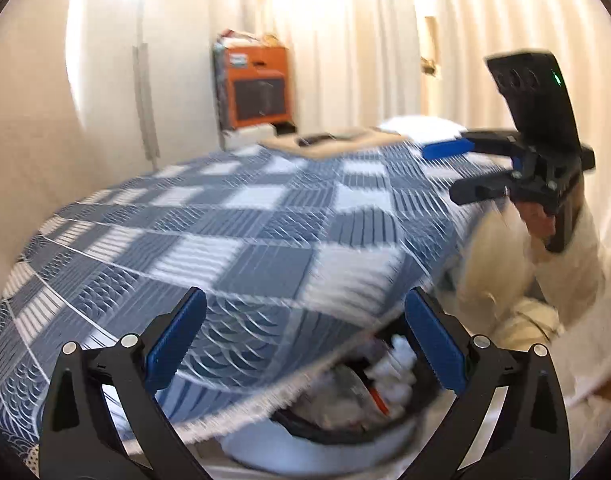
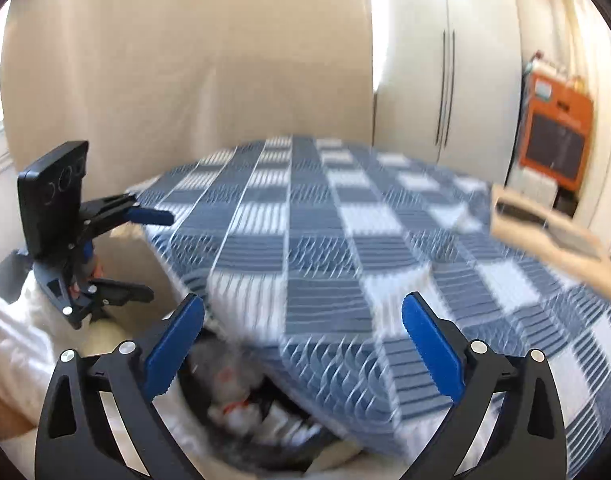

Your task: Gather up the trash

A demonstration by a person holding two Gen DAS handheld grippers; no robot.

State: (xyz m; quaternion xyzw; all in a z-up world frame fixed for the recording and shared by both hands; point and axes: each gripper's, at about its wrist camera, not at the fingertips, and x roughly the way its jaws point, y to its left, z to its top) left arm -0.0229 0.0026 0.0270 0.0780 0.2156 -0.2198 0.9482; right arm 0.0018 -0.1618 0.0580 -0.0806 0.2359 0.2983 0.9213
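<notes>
A white bin (image 1: 265, 450) with a dark liner stands on the floor at the edge of the bed; it holds crumpled white and orange trash (image 1: 389, 376). The bedspread's edge hangs over part of it. The bin also shows in the right wrist view (image 2: 193, 436) with trash (image 2: 237, 404) inside. My left gripper (image 1: 305, 344) is open and empty above the bin; it shows from the side in the right wrist view (image 2: 157, 256). My right gripper (image 2: 303, 344) is open and empty over the bin; it shows in the left wrist view (image 1: 437, 172), raised at the right.
A bed with a blue and white checked bedspread (image 1: 241, 224) fills the middle. A low wooden table (image 2: 553, 232) with a dark object stands beyond it. An orange box (image 1: 257, 88) stands by the white wardrobe doors (image 2: 445, 80). Cream curtains (image 1: 365, 40) hang behind.
</notes>
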